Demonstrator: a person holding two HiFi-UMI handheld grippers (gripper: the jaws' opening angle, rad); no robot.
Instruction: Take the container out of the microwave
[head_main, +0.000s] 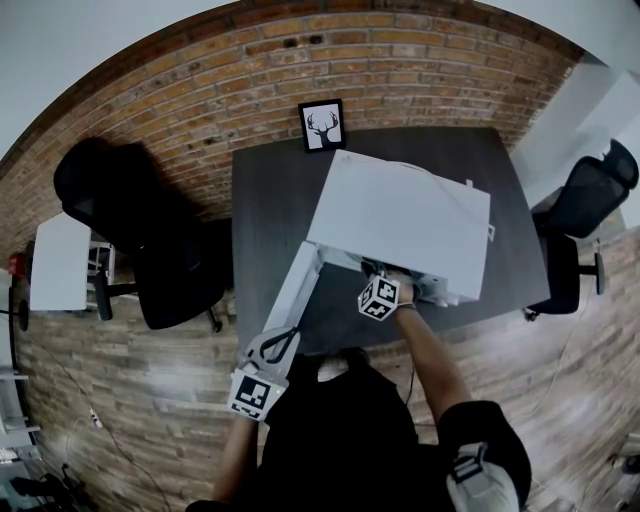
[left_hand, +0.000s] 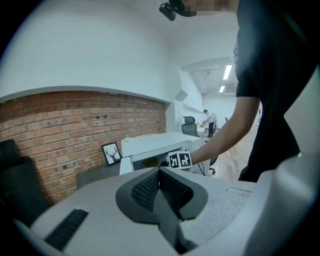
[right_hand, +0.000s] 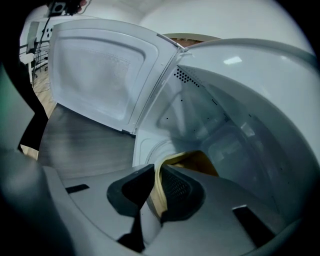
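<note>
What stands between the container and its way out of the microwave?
Nothing visible does. The right gripper is shut on the rim of the container inside the microwave, and the door is swung wide open.

1. No word, number or brand can be read in any view.
2. Right marker cube (head_main: 380, 297): black-and-white square code patterns only, no letters. The left gripper view shows two patterned faces of the same cube (left_hand: 179, 160).
3. Left marker cube (head_main: 252, 393): same kind of square code pattern, no characters.
4. Framed picture (head_main: 322, 126) at the back edge of the worktop (head_main: 270, 200), against the brick wall: black antlered deer head on white, a drawing, no caption legible. It is also too small to read in the left gripper view (left_hand: 112, 153).
5. Microwave (head_main: 400, 215): plain white top; inner face of the open door (right_hand: 95, 75) plain white, any print too faint to read.
</note>
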